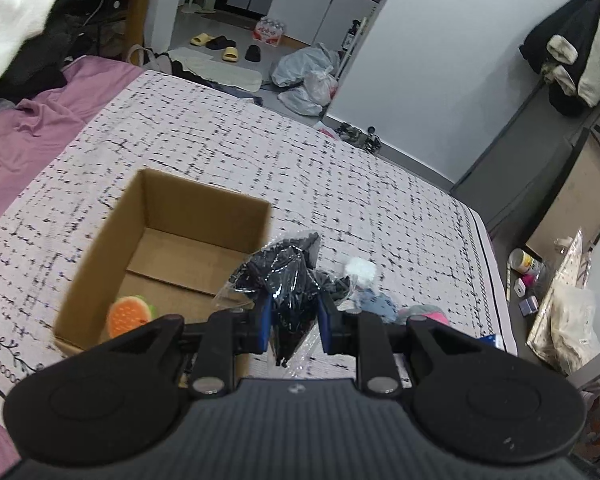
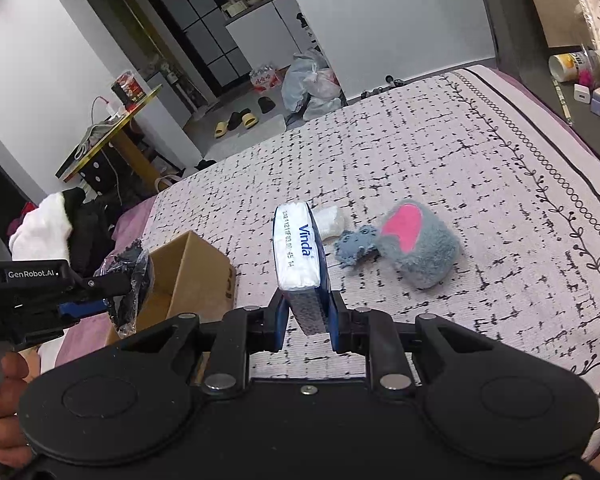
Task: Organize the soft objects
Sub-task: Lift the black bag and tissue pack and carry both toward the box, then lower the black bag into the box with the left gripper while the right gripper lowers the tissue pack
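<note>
My left gripper [image 1: 293, 322] is shut on a clear bag of black fabric [image 1: 288, 276] and holds it above the bed at the right edge of an open cardboard box [image 1: 204, 196]. An orange and green plush [image 1: 130, 314] lies in the box. The left gripper [image 2: 112, 294] also shows in the right wrist view with the bag [image 2: 134, 276] over the box [image 2: 196, 268]. My right gripper [image 2: 306, 326] is shut on a Vinda tissue pack [image 2: 298, 252], held above the bed. A grey and pink plush [image 2: 418, 244], a small blue-grey knit piece [image 2: 356, 246] and a white roll [image 2: 330, 220] lie on the bed.
The patterned bedspread [image 1: 260, 140] covers the bed, with a purple sheet [image 1: 28, 136] and piled clothes [image 1: 16, 28] at the left. The bed's right edge drops to a cluttered floor [image 1: 540, 280]. Slippers and plastic bags [image 1: 308, 76] lie on the floor beyond.
</note>
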A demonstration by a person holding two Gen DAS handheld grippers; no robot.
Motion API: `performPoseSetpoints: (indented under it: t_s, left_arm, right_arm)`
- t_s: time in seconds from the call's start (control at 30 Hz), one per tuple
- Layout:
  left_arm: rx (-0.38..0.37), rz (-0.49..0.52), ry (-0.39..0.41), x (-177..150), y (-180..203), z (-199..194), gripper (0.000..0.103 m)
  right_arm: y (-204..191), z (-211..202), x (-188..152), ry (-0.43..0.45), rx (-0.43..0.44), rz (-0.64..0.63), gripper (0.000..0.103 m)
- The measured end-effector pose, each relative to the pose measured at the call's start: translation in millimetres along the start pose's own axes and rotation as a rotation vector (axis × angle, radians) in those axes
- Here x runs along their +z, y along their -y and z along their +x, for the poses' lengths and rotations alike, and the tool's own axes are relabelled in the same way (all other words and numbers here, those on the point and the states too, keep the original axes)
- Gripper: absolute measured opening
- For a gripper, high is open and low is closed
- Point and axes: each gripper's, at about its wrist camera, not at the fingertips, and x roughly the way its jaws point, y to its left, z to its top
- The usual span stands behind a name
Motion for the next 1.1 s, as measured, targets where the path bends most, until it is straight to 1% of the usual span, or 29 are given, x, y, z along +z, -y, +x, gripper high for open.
performPoseSetpoints:
  t_s: [0.3, 0.57, 0.8, 1.1]
  left_arm:
    - [0.026, -0.065, 0.004, 14, -52, 3, 0.022]
    - [0.023, -0.12, -0.04, 17, -89, 17, 0.023]
    - [0.001, -0.134, -0.093, 15, -101, 35, 0.023]
    - [-0.017, -0.147, -0.18, 7, -106, 64, 0.023]
  right_arm:
    - [-40, 11, 3, -0.017, 0.012, -0.058, 0.021]
    - [-76, 24, 5, -0.045, 0.023, -0.13, 0.021]
    - [-103, 35, 9, -0.057, 0.034, -0.187, 0.021]
    - [-126, 55, 10, -0.101, 0.041, -0.233, 0.021]
